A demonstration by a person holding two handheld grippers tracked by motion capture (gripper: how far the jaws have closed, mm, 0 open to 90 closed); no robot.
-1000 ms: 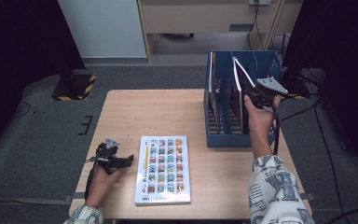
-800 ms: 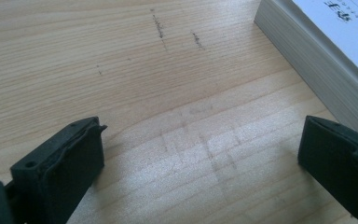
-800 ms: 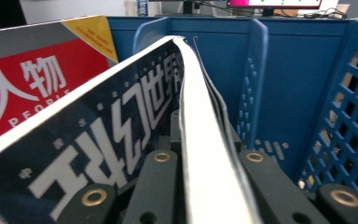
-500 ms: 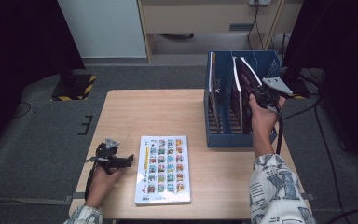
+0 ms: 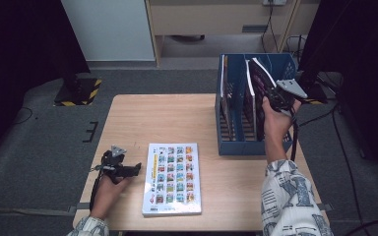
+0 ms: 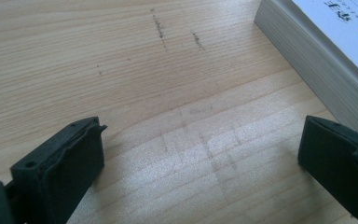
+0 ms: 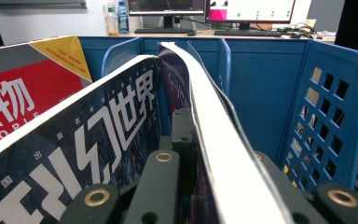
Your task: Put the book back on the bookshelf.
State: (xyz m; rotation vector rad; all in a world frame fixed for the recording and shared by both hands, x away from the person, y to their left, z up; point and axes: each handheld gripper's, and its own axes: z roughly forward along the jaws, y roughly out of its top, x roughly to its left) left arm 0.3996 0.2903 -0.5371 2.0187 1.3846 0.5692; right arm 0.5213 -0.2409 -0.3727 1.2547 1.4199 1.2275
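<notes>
Over the blue file rack (image 5: 241,142), the right tongs (image 5: 271,101) clamp a dark magazine (image 5: 257,78) standing tilted inside it. Left of the rack, the left tongs (image 5: 137,168) gape wide on the table (image 5: 177,118), just beside a flat book (image 5: 173,178).

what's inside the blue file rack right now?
Blue file rack holds upright magazines: one with a red cover, a dark-covered one, and the magazine the right gripper is shut on. Their lower ends and the rack floor are hidden by the covers.
</notes>
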